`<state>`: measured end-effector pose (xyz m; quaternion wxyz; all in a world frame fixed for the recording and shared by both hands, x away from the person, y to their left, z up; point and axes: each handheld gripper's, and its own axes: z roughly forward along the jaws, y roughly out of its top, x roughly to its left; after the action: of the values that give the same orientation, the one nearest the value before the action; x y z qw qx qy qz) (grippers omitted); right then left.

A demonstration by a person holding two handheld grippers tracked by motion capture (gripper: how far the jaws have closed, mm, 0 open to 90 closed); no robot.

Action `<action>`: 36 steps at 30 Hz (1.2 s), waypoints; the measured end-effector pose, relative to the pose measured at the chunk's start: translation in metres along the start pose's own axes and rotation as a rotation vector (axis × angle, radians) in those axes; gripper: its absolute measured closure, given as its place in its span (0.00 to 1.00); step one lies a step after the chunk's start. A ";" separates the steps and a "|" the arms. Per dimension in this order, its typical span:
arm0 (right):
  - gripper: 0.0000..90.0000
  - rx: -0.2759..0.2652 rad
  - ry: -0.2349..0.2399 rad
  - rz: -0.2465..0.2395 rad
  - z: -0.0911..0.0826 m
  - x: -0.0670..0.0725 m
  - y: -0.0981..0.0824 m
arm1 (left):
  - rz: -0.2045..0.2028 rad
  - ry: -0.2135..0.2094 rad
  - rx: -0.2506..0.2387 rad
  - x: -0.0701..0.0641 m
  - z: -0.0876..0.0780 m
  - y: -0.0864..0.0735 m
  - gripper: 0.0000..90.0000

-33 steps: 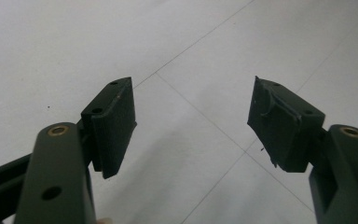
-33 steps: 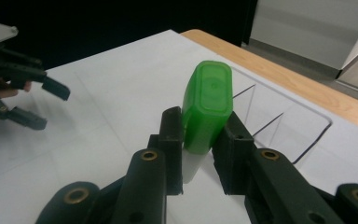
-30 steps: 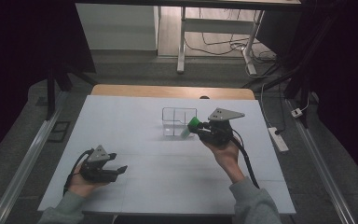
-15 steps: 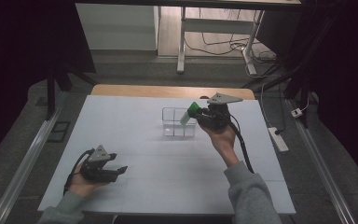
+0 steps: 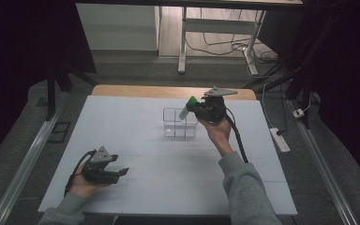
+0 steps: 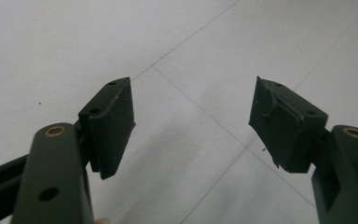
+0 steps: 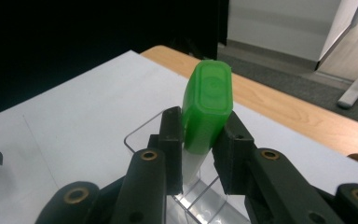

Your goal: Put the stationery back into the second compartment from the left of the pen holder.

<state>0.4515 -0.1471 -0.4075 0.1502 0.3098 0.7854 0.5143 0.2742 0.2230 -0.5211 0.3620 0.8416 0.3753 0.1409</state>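
Clamping green-capped bottle (image 7: pixel 206 112) in right tool (image 7: pixel 200 135) | seemingly above clear organizer (image 5: pixel 180 123) | left tool (image 6: pixel 193 123) released

Left gripper (image 5: pixel 122 172) rests low, jaws apart; right gripper (image 5: pixel 191 108) raised, jaws clamped

The white table top (image 5: pixel 136 140) is evenly lit from above in the high view, while the surroundings at both sides are swallowed by near-black shadow. A brighter patch of floor is seen at the top. The view is soft and slightly grainy; no glare is noted. In the left gripper view, a broad, faint shadow is cast on the pale surface between the black ribbed pads (image 6: pixel 114 123), which are held sharp. In the right gripper view, the bright green rounded plastic cap (image 7: pixel 207 105) is rendered crisply, the background is blurred, and the upper left is lost to darkness.
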 end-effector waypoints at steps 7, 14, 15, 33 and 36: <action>0.77 0.036 0.009 0.005 0.013 -0.002 -0.007 | 0.001 -0.001 0.011 0.001 0.002 0.000 0.33; 0.56 0.075 -0.001 -0.010 0.009 0.001 -0.010 | -0.004 -0.011 0.005 0.001 0.002 0.001 0.33; 0.55 0.080 -0.004 -0.013 0.008 0.001 -0.010 | -0.005 -0.012 0.005 0.002 0.003 0.001 0.33; 0.47 0.123 -0.018 -0.042 -0.038 0.003 -0.044 | -0.008 -0.022 0.004 0.002 0.004 0.003 0.33; 0.47 0.131 -0.019 -0.045 -0.049 0.006 -0.052 | -0.013 -0.022 0.003 0.003 0.004 0.003 0.33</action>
<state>0.4026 -0.1927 -0.4331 0.1485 0.3059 0.8229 0.4553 0.2797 0.2216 -0.5220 0.3657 0.8412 0.3769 0.1290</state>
